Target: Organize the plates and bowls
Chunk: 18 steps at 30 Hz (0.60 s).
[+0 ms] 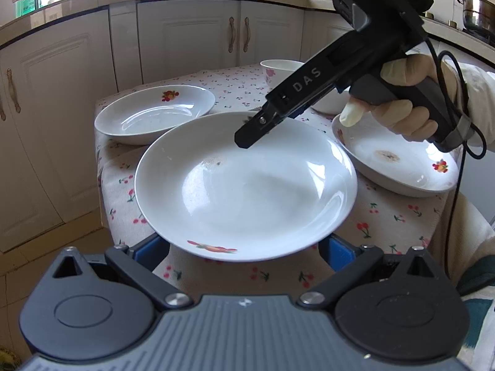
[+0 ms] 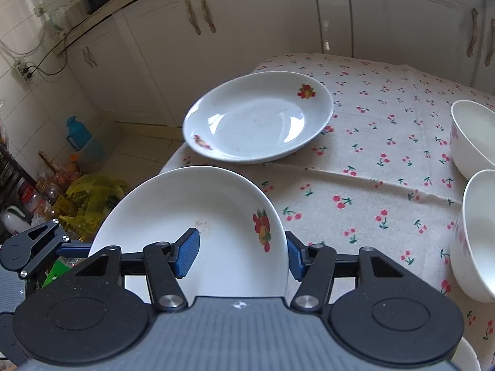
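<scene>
A white plate with a fruit print (image 1: 244,185) hangs above the table, held level between both grippers. My left gripper (image 1: 244,247) has its blue pads spread wide under the plate's near rim; whether they bear on it I cannot tell. My right gripper (image 2: 244,253) straddles the opposite rim of the same plate (image 2: 198,225), one blue pad (image 2: 187,252) inside and one outside; it also shows in the left wrist view (image 1: 250,133). A second plate (image 1: 154,113) (image 2: 258,117) lies at the table's far corner. A third plate (image 1: 396,157) lies at the right.
Two white bowls (image 2: 475,139) (image 2: 479,235) stand at the table's right side. The table has a cherry-print cloth (image 2: 371,154). White cabinets (image 1: 185,37) surround it. A blue jug (image 2: 77,133) and yellow bags (image 2: 92,194) are on the floor.
</scene>
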{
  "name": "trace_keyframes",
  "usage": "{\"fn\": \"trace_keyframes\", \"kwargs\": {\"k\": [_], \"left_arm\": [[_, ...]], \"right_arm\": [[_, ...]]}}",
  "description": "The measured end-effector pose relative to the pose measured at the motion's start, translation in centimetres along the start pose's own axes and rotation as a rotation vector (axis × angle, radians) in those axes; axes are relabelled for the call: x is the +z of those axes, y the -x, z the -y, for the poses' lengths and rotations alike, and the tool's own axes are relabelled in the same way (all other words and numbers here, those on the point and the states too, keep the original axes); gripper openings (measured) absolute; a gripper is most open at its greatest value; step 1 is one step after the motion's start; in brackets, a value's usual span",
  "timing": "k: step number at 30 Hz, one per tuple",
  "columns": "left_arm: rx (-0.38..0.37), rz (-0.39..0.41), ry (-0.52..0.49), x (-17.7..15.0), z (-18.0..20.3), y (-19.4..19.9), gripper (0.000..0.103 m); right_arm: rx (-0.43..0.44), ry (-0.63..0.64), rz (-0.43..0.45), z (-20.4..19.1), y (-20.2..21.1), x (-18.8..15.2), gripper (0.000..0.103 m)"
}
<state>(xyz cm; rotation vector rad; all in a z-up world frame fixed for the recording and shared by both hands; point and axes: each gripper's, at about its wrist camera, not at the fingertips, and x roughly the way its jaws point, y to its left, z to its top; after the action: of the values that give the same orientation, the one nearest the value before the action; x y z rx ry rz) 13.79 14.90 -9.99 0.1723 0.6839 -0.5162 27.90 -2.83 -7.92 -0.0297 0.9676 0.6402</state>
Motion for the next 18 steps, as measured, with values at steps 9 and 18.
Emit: {"fn": "trace_keyframes", "kwargs": {"k": [9, 18], "left_arm": [[-0.007, 0.011, -0.015, 0.5, -0.1, -0.7, 0.102], [0.005, 0.005, -0.004, 0.3, 0.0, -0.5, 0.101]], "right_arm": [[-0.029, -0.031, -0.014, 1.3, -0.9, 0.0, 0.064], [-0.008, -0.013, -0.007, 0.8, -0.6, 0.0, 0.085]]}}
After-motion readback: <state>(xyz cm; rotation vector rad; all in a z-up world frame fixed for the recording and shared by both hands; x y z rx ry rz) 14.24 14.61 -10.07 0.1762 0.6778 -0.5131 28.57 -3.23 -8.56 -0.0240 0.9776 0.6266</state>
